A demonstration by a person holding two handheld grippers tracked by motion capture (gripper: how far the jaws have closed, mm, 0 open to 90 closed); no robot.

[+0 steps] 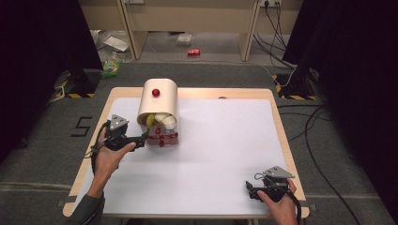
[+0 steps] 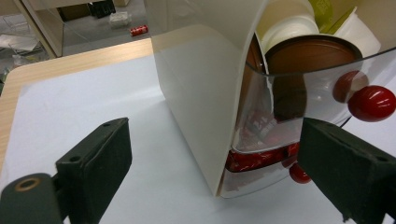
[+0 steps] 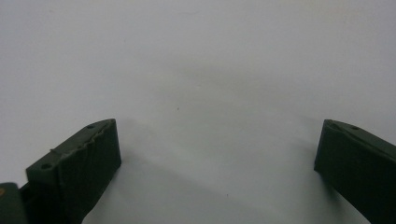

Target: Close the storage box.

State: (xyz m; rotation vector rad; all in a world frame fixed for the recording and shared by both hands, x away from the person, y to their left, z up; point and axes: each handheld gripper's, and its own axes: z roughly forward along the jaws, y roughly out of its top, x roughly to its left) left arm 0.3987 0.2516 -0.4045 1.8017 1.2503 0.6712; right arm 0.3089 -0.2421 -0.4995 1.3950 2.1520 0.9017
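Your table (image 1: 225,154) carries a cream bread box (image 1: 158,101) near its far left, with a clear roll-front lid (image 2: 317,93) and small red knob (image 2: 372,103). Your left gripper (image 1: 143,137) gapes wide, holding nothing, straddling the box's front corner; close now and you risk pinching wall instead of knob, shoving the box. Your right gripper (image 1: 247,188) idles wide open, empty, well apart.

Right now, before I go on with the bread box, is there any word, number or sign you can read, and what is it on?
"5": black mark on the grey floor left of the table.
Red can on the floor beyond the table: label too small to read.
Red-and-white packet inside the bread box: print too blurred to read.
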